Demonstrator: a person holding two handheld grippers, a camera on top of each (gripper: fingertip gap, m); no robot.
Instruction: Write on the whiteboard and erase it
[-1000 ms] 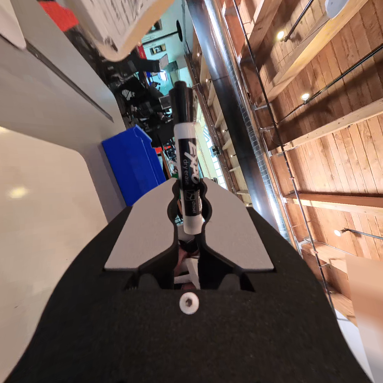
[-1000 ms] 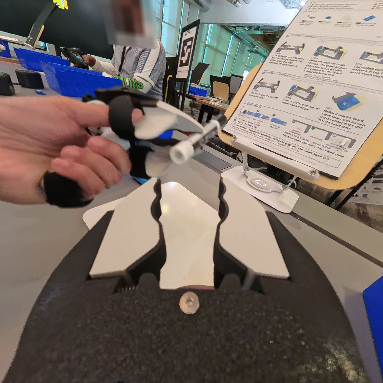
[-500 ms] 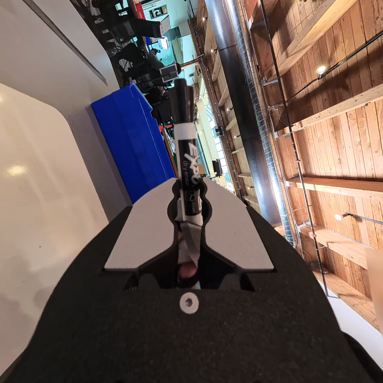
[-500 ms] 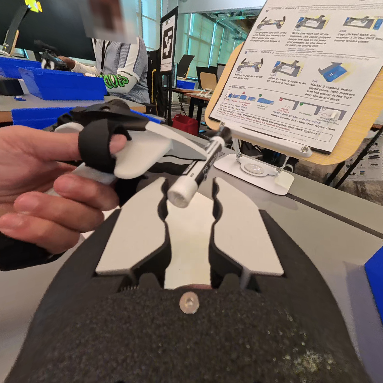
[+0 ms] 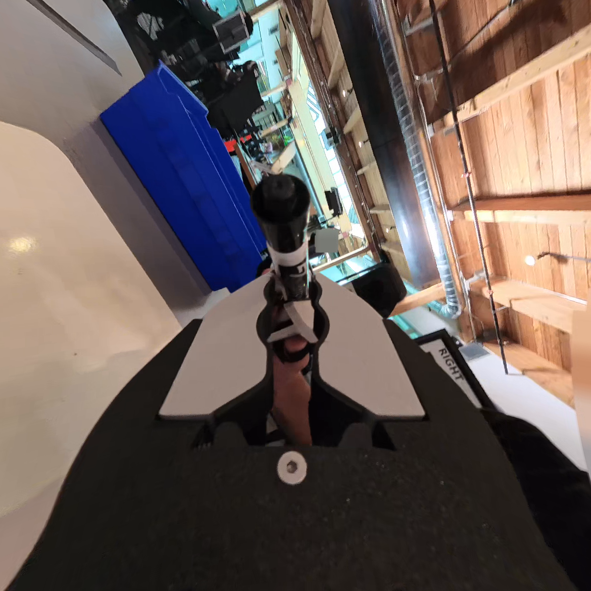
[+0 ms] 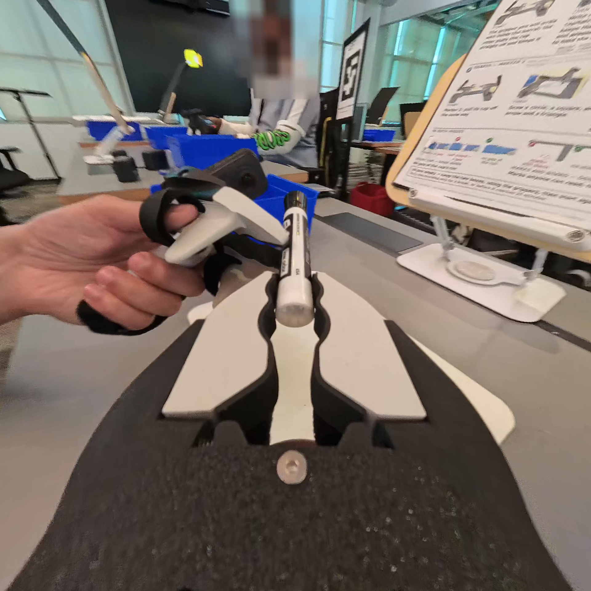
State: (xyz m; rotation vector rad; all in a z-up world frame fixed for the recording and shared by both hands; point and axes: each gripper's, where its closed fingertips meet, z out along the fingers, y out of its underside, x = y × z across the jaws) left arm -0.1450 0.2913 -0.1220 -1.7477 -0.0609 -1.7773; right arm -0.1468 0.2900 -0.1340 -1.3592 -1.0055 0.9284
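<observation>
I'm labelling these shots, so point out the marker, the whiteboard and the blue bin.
marker (image 6: 295, 256): right wrist view, on its barrel.
whiteboard (image 5: 48, 287): left wrist view, on its bare surface.
blue bin (image 5: 179, 179): left wrist view, on its side wall.

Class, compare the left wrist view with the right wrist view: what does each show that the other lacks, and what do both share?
Left wrist view only: the wooden ceiling and a dark duct.
Right wrist view only: a hand holding the left hand-held gripper, and an instruction sheet on a stand.
Both: the marker, the whiteboard, a blue bin.
</observation>
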